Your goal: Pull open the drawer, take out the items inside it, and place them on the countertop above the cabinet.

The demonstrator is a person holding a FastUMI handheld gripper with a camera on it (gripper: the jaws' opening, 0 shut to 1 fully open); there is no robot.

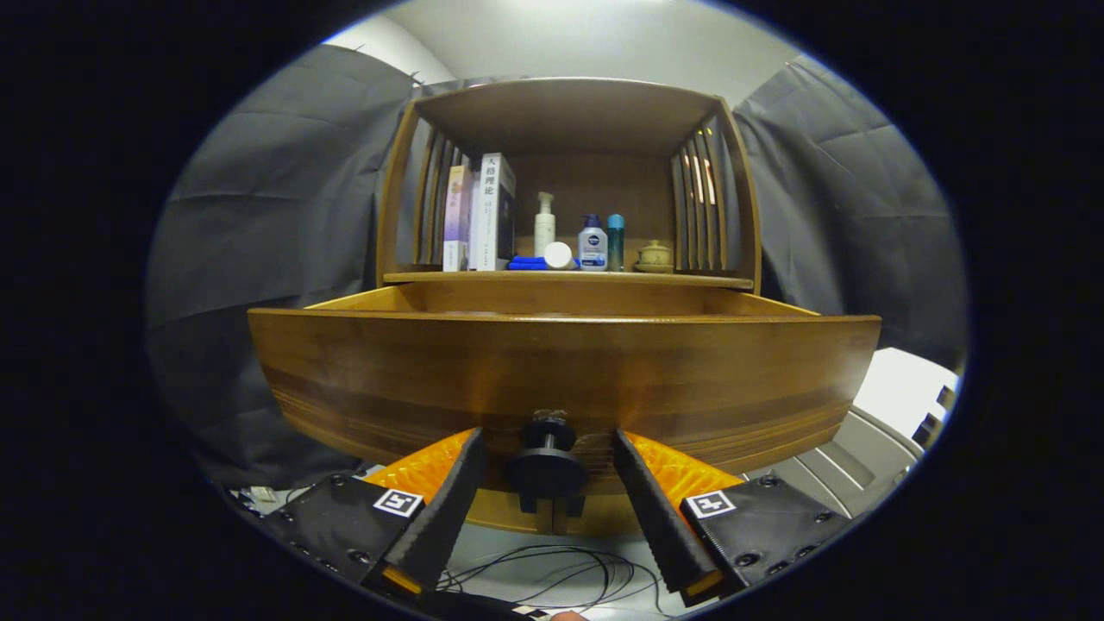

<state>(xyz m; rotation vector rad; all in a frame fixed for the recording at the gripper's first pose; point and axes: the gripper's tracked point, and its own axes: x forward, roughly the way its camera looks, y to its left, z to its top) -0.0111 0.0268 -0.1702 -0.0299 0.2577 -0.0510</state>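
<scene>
From the gripper view, the claw [547, 470] stands with its fingers [444, 509] spread apart, one on each side of the round black knob [545, 466] and not touching it. That knob sits on the front of the brown wooden drawer [561, 375], which is pulled out from the wooden cabinet [569, 112] toward the claw. Its inside is hidden behind the front panel. Above it, on the surface [569, 278], stand upright books [483, 216], a white pump bottle [544, 224], a blue-capped bottle [592, 244], a teal tube [615, 241] and a small lidded pot [655, 256]. Black cables [552, 569] lie on the floor below.
</scene>
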